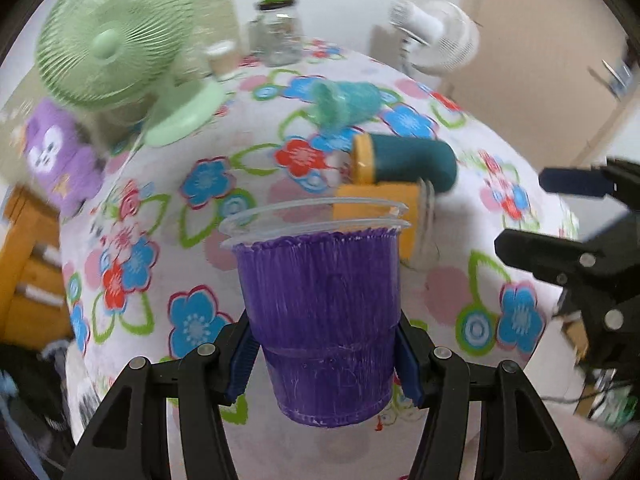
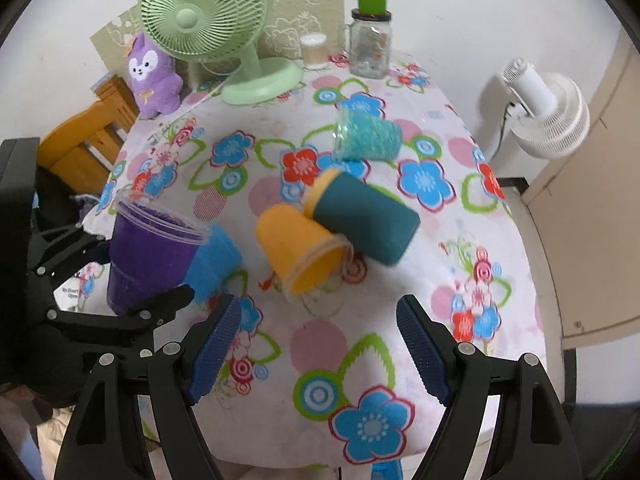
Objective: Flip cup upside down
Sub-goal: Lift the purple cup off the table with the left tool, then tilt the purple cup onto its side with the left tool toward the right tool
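Note:
My left gripper (image 1: 326, 364) is shut on a purple plastic cup (image 1: 320, 320). It holds the cup upright, mouth up, above the flowered table (image 1: 192, 208). The cup also shows in the right wrist view (image 2: 152, 256) at the left, with the left gripper (image 2: 120, 312) around it. My right gripper (image 2: 316, 348) is open and empty over the table's near part. It shows in the left wrist view (image 1: 560, 216) at the right edge. Beyond it a yellow cup (image 2: 300, 256), a dark teal cup (image 2: 364, 216) and a light teal cup (image 2: 368, 136) lie on their sides.
A blue cup (image 2: 214, 260) sits right behind the purple one. A green desk fan (image 2: 208, 20), a purple plush toy (image 2: 152, 76), a small clear container (image 2: 314, 52) and a glass jar with a green lid (image 2: 370, 40) stand at the far edge. A white fan (image 2: 548, 112) stands beyond the table's right side.

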`<state>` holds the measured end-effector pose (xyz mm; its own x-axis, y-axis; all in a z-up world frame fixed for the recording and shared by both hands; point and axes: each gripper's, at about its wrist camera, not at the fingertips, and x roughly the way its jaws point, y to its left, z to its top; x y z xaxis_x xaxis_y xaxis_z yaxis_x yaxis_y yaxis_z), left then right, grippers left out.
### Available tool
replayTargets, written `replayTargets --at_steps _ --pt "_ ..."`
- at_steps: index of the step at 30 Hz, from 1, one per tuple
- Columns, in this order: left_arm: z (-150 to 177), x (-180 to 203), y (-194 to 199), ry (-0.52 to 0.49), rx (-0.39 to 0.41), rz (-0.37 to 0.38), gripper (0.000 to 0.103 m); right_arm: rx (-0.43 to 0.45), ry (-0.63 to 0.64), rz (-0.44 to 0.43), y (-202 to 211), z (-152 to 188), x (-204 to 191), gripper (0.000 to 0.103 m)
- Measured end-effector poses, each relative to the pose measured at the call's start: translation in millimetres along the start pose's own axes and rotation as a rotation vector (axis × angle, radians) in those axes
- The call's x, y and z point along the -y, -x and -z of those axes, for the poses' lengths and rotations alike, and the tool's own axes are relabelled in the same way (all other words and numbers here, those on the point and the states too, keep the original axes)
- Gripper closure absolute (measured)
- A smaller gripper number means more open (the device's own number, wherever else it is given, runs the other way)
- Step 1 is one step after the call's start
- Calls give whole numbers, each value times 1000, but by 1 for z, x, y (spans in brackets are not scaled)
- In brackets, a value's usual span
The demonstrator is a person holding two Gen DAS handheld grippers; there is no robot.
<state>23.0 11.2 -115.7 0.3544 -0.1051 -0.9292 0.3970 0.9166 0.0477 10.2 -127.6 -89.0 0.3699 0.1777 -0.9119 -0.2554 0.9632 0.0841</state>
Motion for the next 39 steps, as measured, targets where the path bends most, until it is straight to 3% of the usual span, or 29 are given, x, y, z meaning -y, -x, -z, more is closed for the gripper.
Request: replayTargets --at_steps 12,19,25,27,29,31,39 --pt "13 49 -46 -383 -29 80 42 -34 -126 61 -32 45 17 21" --pt "18 67 -68 -518 -44 137 42 -58 -171 77 -49 57 24 21" --pt "20 87 -77 -623 -22 135 41 -73 -189 104 -56 63 30 21" --pt "19 89 -80 -628 -24 139 41 -79 -195 103 -56 64 33 21" --pt "16 88 -81 -610 -47 147 34 -77 -199 96 -55 64 34 21" --pt "14 86 -78 -589 -49 142 14 -77 -185 88 -52 61 34 21" --pt "13 71 -42 -457 -24 43 7 -70 -39 28 -33 41 22 21"
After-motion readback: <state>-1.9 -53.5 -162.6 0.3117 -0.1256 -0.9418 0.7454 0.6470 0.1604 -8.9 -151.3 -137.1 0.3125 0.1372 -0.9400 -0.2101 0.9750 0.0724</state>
